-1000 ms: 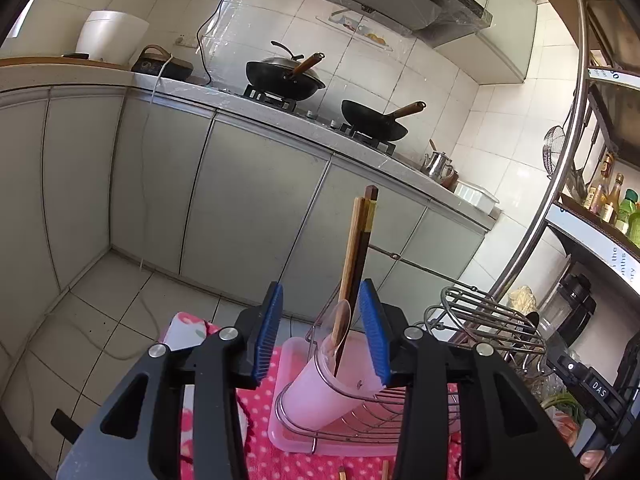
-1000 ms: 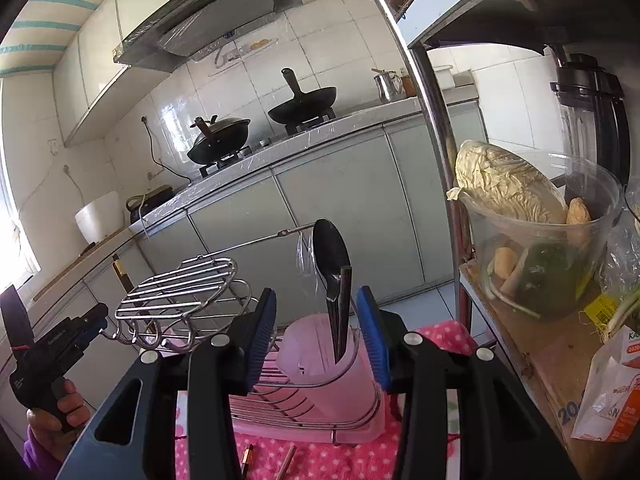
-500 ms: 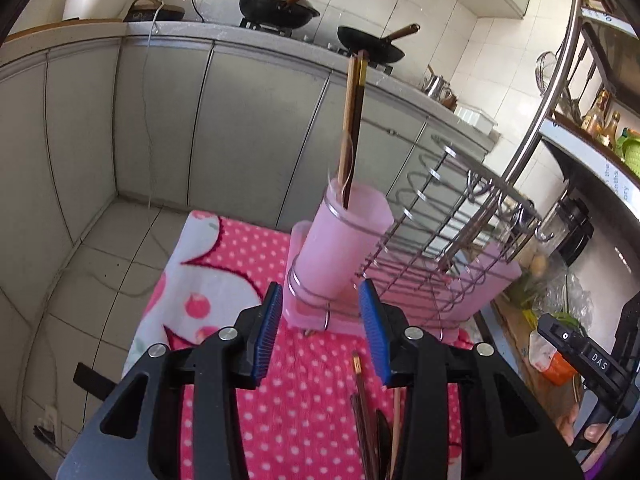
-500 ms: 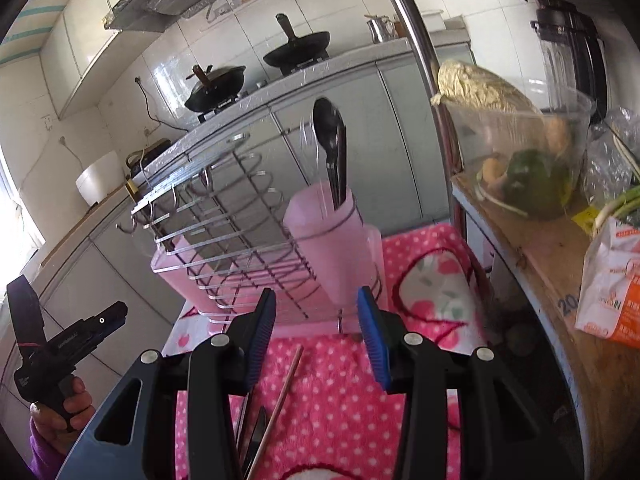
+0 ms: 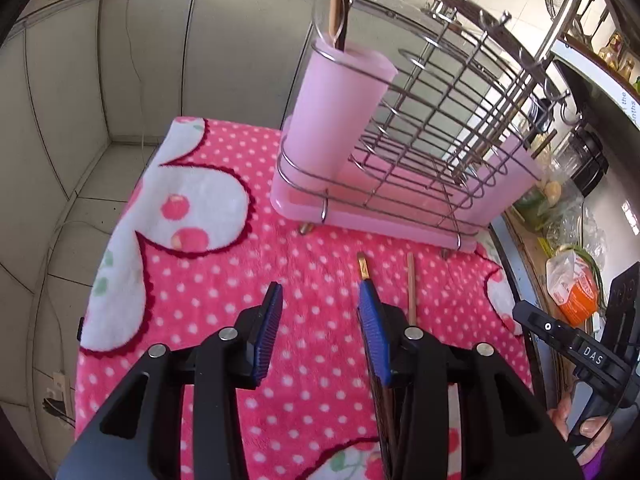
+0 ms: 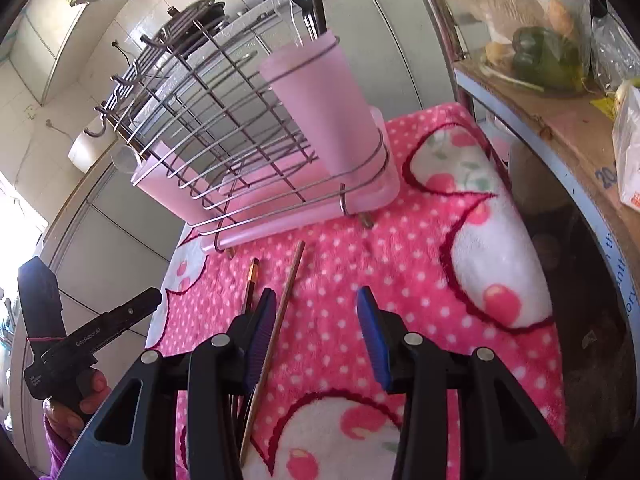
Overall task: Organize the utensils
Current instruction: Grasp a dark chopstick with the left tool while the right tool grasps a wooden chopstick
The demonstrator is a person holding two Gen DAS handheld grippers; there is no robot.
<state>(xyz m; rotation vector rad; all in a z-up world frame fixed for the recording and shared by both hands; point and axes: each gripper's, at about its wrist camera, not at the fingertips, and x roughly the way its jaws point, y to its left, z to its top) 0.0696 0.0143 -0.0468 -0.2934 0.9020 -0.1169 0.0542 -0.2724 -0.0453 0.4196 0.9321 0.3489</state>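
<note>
Both hand-held grippers, left [image 5: 320, 334] and right [image 6: 316, 334], hover jaws apart and empty over 2 chopsticks [image 6: 291, 276], probably bound for the rack's pink cup [image 5: 334, 110].

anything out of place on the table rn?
Yes: loose chopsticks lie flat on the pink dotted cloth in front of the wire rack, while other utensils stand upright in its pink cups. Both tools, left and right, are open and hold nothing.
</note>
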